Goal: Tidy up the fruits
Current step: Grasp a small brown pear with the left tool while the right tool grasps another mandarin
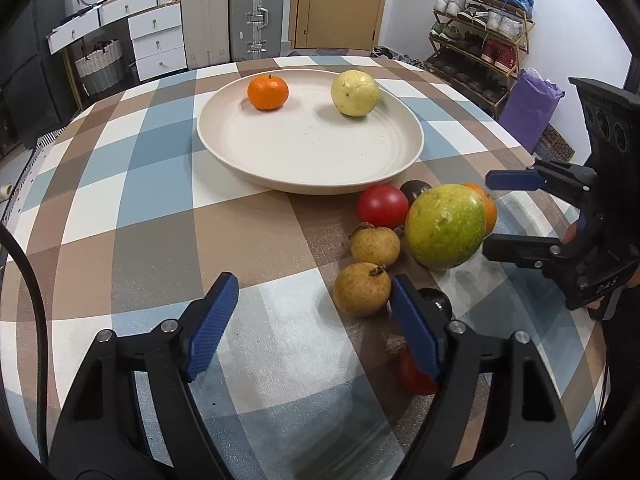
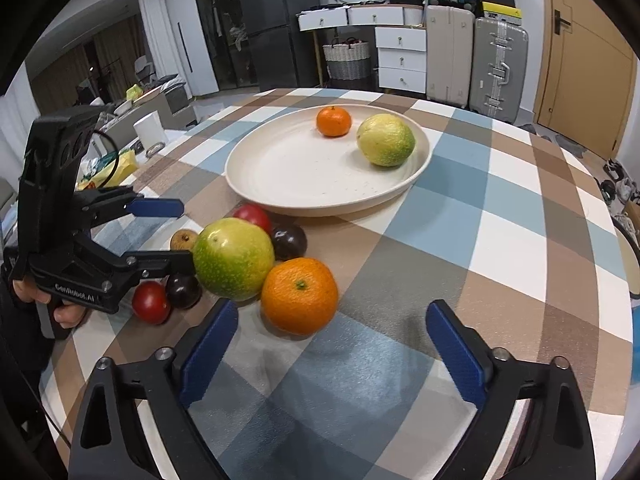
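A cream plate [image 1: 304, 152] [image 2: 288, 176] holds a tangerine [image 1: 267, 92] [image 2: 333, 121] and a pale yellow-green fruit [image 1: 355, 93] [image 2: 385, 139]. In front of it lies a cluster: a large green guava [image 1: 446, 226] [image 2: 234, 258], a tangerine [image 2: 299, 295], red tomatoes [image 1: 382, 206] [image 2: 151, 302], dark passion fruits [image 2: 289, 241], and brown longans [image 1: 362, 289] [image 1: 375, 245]. My left gripper [image 1: 312, 320] [image 2: 180, 236] is open, its right finger beside a longan. My right gripper [image 2: 332, 348] [image 1: 496, 210] is open just before the near tangerine.
The round table wears a checked cloth [image 1: 160, 216] [image 2: 500, 216]. Around it stand suitcases [image 1: 256, 16] [image 2: 496, 68], white drawers [image 1: 156, 40], a shoe rack [image 1: 480, 40], a door [image 2: 588, 56] and a cluttered side table [image 2: 120, 160].
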{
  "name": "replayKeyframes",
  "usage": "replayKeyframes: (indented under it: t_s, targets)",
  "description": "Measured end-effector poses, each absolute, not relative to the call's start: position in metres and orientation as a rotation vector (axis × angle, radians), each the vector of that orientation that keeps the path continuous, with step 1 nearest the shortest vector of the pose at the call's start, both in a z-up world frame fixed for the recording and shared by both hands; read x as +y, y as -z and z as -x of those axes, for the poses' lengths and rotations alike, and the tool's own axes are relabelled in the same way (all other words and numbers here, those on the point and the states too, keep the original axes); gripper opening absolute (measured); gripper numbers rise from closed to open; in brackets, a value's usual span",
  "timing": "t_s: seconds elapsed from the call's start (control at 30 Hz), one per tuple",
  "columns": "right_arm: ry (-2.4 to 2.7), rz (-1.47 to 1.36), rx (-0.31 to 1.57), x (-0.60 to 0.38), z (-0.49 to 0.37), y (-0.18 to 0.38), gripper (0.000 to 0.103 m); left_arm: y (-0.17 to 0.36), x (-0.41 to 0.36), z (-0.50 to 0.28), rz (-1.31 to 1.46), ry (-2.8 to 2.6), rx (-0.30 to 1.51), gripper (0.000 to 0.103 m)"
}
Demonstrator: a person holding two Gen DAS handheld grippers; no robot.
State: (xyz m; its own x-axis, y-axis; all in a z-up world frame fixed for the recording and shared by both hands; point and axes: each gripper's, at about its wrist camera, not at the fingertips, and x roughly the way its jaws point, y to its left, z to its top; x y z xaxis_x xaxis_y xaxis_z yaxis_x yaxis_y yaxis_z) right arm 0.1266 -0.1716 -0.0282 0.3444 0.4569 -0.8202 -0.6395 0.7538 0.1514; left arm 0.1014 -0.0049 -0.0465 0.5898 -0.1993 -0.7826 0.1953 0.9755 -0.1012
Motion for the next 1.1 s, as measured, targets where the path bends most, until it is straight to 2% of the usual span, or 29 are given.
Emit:
replayKeyframes:
  t_s: [0.13,0.2,0.5,0.87,1.1]
  targets:
    - [-0.735,0.217,0.994,-0.169,-0.124,0.029,0.08,0.046,-0.009,-0.099,-0.006,0.265,0.909,0.057]
    - [-0.748,0.211,0.999,-0.169,-0.124,0.03,0.076,0.046,-0.012,-0.098,-0.019,0.273,0.908,0.054]
    - [-0.76,0.22,0.995,-0.166,-0.121,0.03,0.075,0.045,-0.019,-0.092,-0.022,0.347,0.902,0.026]
    - [-0.766,0.214,1.006,-0.166,-0.122,0.031,0.069,0.035,-0.006,-0.092,0.032,0.314,0.858,0.026]
    - [-0.776,0.209,0.996,-0.167,-0.12,0.029,0.054,0.033,-0.002,-0.091,0.041,0.299,0.848,0.026]
